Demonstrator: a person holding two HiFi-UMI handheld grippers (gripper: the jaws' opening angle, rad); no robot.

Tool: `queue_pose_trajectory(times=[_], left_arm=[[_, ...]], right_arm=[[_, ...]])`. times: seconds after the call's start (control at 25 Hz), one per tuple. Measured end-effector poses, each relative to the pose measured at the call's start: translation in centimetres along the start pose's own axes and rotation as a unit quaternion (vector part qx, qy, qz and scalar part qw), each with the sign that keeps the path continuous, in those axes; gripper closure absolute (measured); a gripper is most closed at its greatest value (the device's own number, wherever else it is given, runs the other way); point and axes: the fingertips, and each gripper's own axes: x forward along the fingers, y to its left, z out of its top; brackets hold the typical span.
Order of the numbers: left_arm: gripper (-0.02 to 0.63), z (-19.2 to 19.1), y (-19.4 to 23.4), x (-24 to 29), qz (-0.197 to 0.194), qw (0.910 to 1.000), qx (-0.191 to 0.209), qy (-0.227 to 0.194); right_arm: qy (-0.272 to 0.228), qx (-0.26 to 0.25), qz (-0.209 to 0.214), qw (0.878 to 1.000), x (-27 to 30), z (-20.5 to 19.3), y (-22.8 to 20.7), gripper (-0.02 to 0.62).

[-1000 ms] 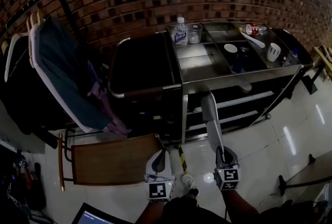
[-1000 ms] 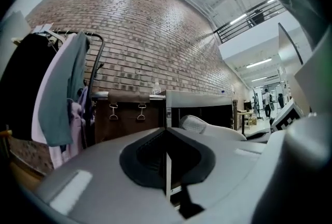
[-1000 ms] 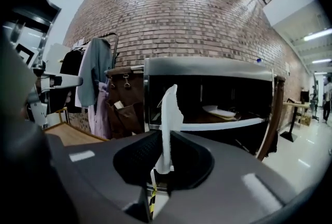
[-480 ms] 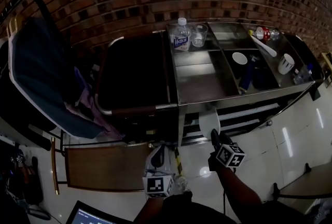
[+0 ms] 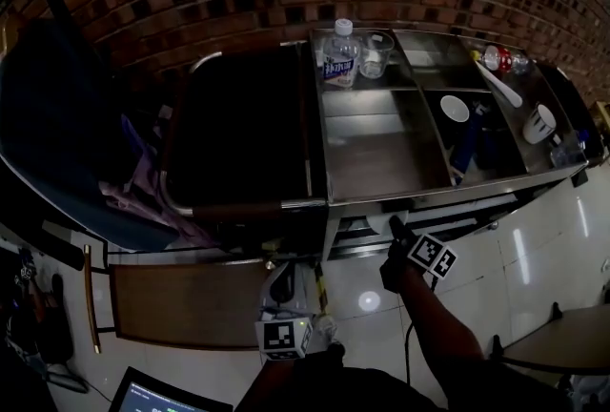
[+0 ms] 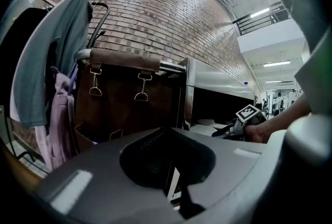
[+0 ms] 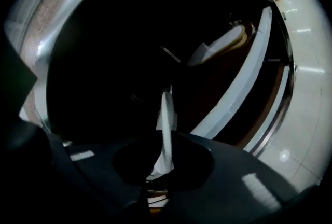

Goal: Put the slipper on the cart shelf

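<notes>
My right gripper (image 5: 395, 229) reaches under the front edge of the steel cart top (image 5: 381, 162), and the slipper is hidden there in the head view. In the right gripper view the white slipper (image 7: 166, 114) stands edge-on between the jaws of my right gripper (image 7: 165, 163), which is shut on it inside the dark cart shelf (image 7: 244, 88). A second pale slipper (image 7: 220, 44) lies deeper in on the shelf. My left gripper (image 5: 284, 282) hangs low over the floor in front of the cart, shut and holding nothing.
On the cart top stand a water bottle (image 5: 340, 52), a clear cup (image 5: 376, 52), a white bowl (image 5: 455, 108) and a mug (image 5: 539, 122). The cart's dark bag (image 5: 243, 133) is at the left, with hanging clothes (image 5: 57, 114) beyond. A brown board (image 5: 181, 300) lies low on the floor.
My right gripper has moved forward to the cart with the slipper. The slipper has gone from the head view under the cart top. The left gripper has barely moved.
</notes>
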Motion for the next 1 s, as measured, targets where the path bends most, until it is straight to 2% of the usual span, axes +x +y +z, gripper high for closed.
queue_pose_trajectory(times=[0.16,0.4,0.44,0.48,0.6,0.84,1.0], left_arm=[[0.592,0.1,-0.7,0.3,0.0,1.0,0.0,0.003],[0.592,0.3,-2.0,0.5,-0.014,0.9999,-0.003,-0.005],[0.592,0.4,-2.0,0.5,-0.014,0.9999,-0.002,-0.007],[0.592,0.4,-2.1,0.4,-0.014,0.9999,0.0,-0.009],[0.592,0.9,-2.5,0.2,-0.015,0.9998,0.003,-0.014],[0.592,1.2,-3.7,-0.2,-0.021,0.9996,0.008,-0.019],[0.592,2.1,-4.7,-0.8,-0.019,0.9994,0.009,-0.027]], right_arm=[[0.009,0.021,-0.008,1.0,0.5,0.4,-1.0,0.542],[0.016,-0.004,-0.042,0.999,0.9,0.5,-2.1,0.508],[0.016,-0.006,-0.046,0.999,1.0,0.5,-2.2,0.494],[0.016,-0.009,-0.051,0.999,1.0,0.4,-2.3,0.452],[0.007,-0.026,-0.065,0.998,0.9,0.9,-2.7,0.409],[-0.011,-0.115,-0.074,0.991,-0.3,2.3,-2.0,0.343],[-0.005,-0.209,-0.077,0.975,-3.6,1.5,-1.2,0.307]])
